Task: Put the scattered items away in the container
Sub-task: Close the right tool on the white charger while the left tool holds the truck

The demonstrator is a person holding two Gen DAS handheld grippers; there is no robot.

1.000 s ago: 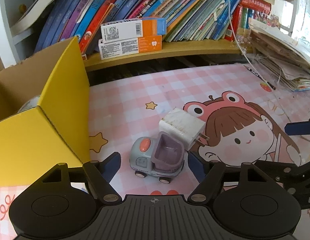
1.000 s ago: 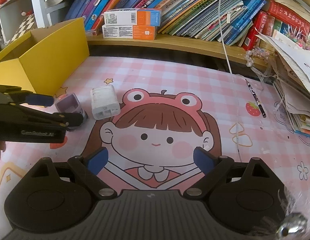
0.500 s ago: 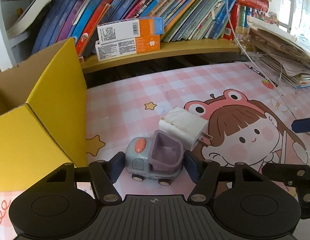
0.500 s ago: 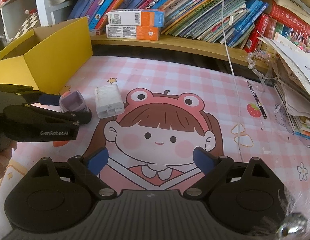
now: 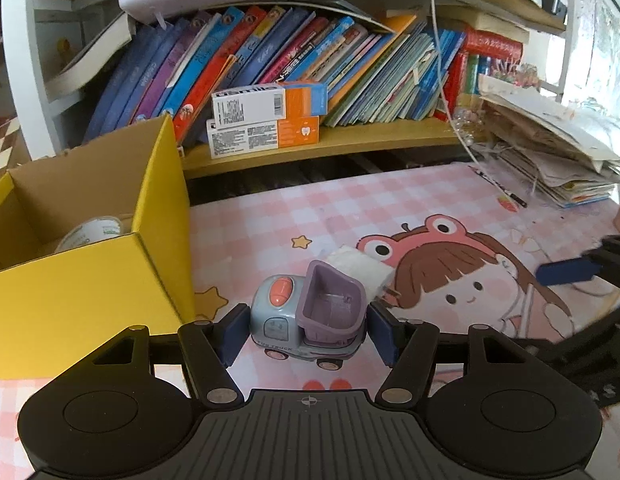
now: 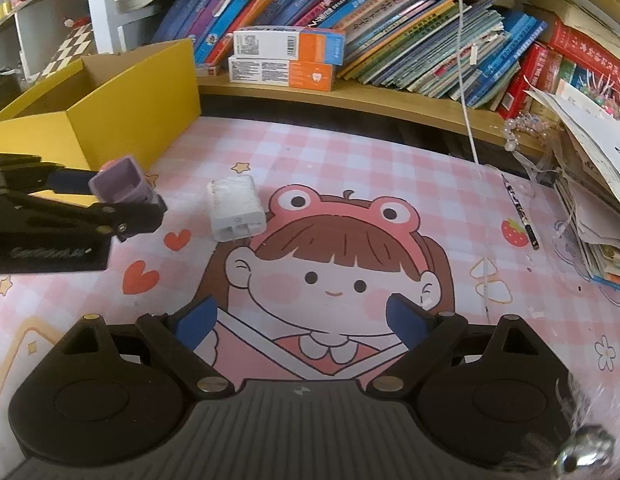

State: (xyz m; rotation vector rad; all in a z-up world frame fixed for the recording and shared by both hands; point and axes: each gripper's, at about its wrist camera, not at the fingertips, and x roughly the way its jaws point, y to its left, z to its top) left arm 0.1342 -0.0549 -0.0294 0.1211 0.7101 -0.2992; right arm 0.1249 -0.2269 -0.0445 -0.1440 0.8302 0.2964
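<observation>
The left hand-held gripper (image 5: 308, 334) pinches the grey-and-purple toy truck (image 5: 310, 316), lifted; the white charger block (image 6: 234, 210) waits at 12 o'clock; the yellow cardboard box (image 5: 86, 264) holds one item; the right hand-held gripper (image 6: 300, 322) is spread, idle.

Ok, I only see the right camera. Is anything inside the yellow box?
Observer: Yes. The left camera shows a round thing, white and green, at the bottom of the box.
Operator: What does the truck's front look like?
Observer: The truck has a grey-blue cab with an orange button on top.
Operator: Is it held on both sides?
Observer: Yes, the left gripper has one finger against each side of it.
</observation>
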